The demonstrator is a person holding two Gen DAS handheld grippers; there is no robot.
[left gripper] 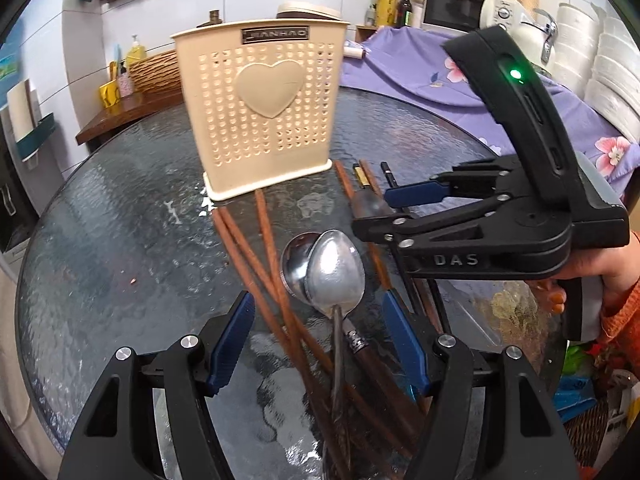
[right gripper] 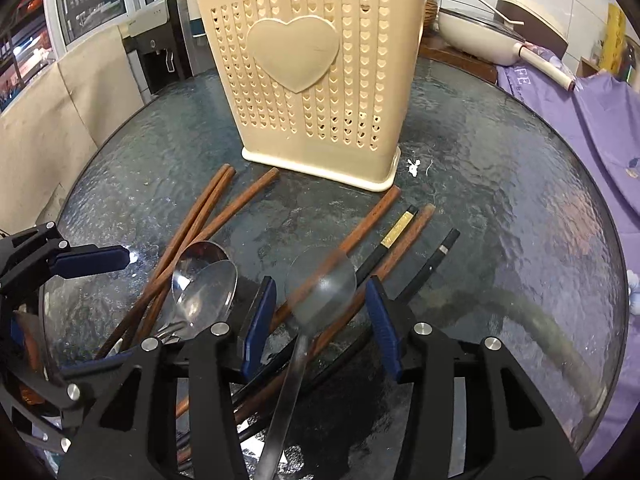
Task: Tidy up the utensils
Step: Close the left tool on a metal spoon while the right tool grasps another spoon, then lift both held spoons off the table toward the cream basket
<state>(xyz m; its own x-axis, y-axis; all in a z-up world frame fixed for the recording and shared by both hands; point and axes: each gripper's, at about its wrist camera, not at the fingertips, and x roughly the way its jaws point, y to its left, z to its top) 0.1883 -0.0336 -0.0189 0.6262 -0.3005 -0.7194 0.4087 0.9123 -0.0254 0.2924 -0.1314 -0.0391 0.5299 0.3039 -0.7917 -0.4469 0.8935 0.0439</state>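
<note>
A cream perforated utensil holder [left gripper: 260, 108] with a heart stands on the round glass table [left gripper: 120, 220]; it also shows in the right wrist view [right gripper: 316, 76]. Brown and black chopsticks [left gripper: 276, 272] and two steel spoons [left gripper: 332, 272] lie in a pile in front of it. My left gripper [left gripper: 316, 340] is open, its jaws wide around the spoon handles. My right gripper [right gripper: 320, 316] is open over another steel spoon [right gripper: 320, 284], which looks blurred and lies between its jaws, with chopsticks [right gripper: 384, 236] beneath. The right gripper also shows in the left wrist view [left gripper: 416, 196].
A purple flowered cloth [left gripper: 500, 92] covers things behind the table on the right. A wooden counter [left gripper: 128, 108] with bottles and a basket is at the back left. A white pan [right gripper: 476, 36] sits behind the holder.
</note>
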